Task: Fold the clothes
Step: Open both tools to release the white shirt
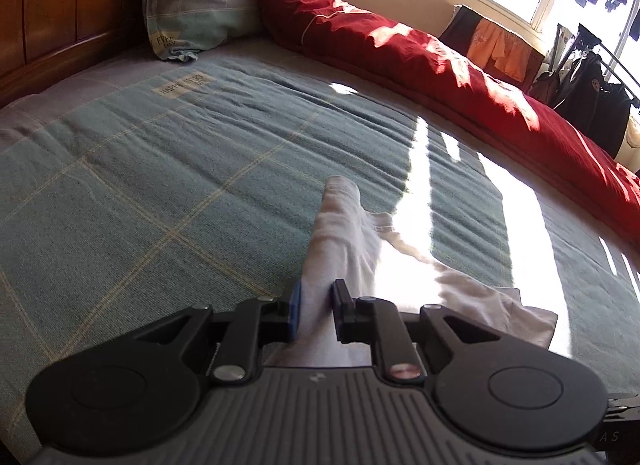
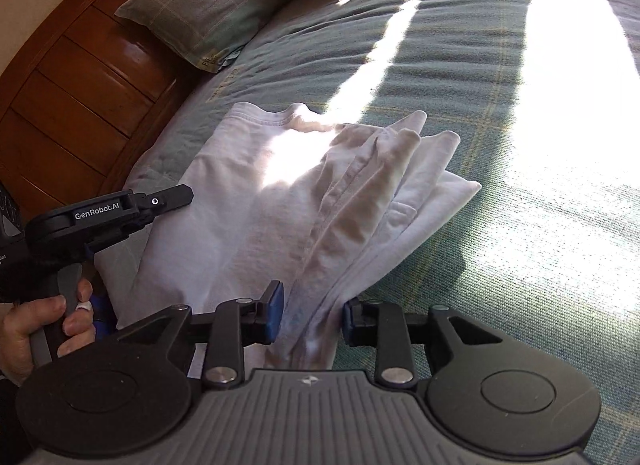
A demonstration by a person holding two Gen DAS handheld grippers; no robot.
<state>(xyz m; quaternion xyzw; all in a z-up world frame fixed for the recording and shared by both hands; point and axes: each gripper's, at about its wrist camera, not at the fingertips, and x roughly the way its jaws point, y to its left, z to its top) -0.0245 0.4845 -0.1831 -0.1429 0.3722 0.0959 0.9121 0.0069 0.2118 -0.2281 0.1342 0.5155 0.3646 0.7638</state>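
Nearest, right gripper (image 2: 311, 315) and left gripper (image 1: 316, 315), each clenched on a bunched edge of the white shirt (image 2: 280, 185). Beyond, shirt partly folded near the bed's (image 2: 540, 225) headboard edge. Likely mid-fold; next, carrying both held edges across evenly.

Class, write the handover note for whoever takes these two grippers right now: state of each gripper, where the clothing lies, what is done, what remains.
Left gripper: shut on a bunched edge of the white garment.
Right gripper: shut on the garment's gathered layers at its near edge.
The garment lies on the green checked bedspread, near the pillow, partly in sunlight.
Done: it looks partly folded, layers stacked on its right side.
Left: probably complete the fold, flatten, release.
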